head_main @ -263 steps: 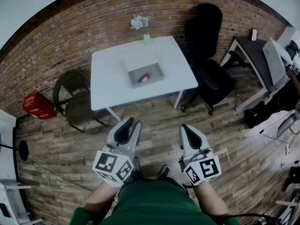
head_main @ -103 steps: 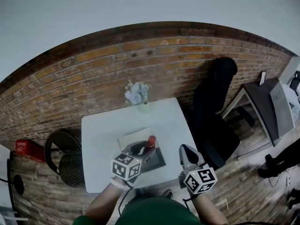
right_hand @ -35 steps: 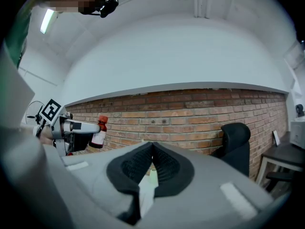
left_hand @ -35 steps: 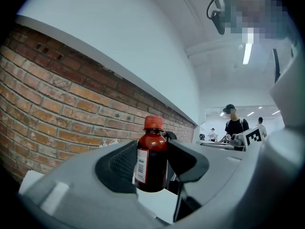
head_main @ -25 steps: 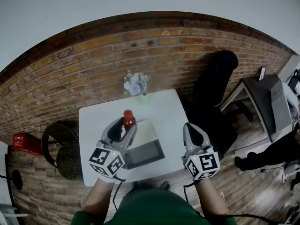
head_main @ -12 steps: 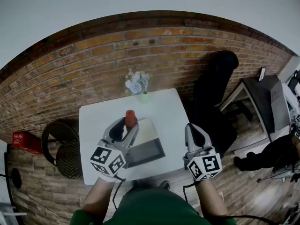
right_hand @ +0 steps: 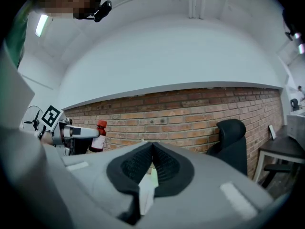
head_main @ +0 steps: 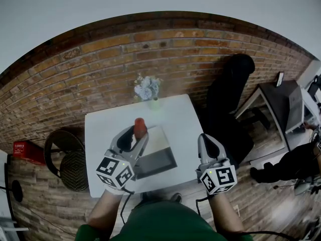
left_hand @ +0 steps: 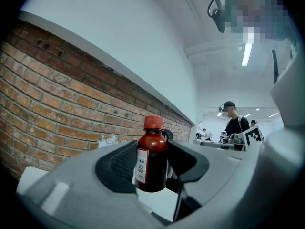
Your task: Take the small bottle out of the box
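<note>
Table (head_main: 179, 123): bare surface on either side of the open box (head_main: 156, 160); flower vase (head_main: 155, 104) obstructs the far edge.

In the head view the left tongs (head_main: 136, 134) hide the bottle (head_main: 139, 125) below its cap; its label (left_hand: 141, 163) print is too small to read

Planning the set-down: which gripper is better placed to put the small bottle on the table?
Left gripper: its jaws clamp the small bottle, lifted out of the box; the right gripper is shut and empty.
</note>
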Demonstrator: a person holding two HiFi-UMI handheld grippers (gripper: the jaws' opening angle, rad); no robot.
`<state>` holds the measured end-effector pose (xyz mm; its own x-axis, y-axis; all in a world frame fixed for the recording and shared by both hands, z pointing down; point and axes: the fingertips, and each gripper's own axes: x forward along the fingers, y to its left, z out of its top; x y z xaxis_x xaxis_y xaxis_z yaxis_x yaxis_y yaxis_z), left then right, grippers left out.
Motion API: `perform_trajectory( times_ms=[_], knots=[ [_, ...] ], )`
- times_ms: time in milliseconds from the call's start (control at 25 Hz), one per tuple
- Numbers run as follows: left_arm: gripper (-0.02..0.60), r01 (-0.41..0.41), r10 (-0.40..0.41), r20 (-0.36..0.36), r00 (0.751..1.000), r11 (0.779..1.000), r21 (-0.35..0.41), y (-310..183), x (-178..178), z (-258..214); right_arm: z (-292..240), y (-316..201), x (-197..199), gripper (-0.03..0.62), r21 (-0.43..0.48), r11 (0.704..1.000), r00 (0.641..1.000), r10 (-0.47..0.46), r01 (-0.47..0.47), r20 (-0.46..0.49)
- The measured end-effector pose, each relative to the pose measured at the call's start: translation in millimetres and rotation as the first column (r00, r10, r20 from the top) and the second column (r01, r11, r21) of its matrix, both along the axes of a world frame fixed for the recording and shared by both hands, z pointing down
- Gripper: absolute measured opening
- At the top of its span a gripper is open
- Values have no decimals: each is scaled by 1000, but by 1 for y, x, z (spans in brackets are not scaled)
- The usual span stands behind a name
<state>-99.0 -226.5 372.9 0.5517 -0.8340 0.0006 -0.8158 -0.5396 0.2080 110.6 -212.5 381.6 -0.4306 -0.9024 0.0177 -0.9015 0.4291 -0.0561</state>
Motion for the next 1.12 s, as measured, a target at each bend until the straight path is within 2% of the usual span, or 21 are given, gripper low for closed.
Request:
perform_trajectory(
  times_ms=[1120],
  knots=[
    [207, 18, -18, 9, 1000, 1000, -4, 4, -3, 3, 7, 3, 3, 3, -13, 1000, 1000, 4, -4, 29]
  ],
)
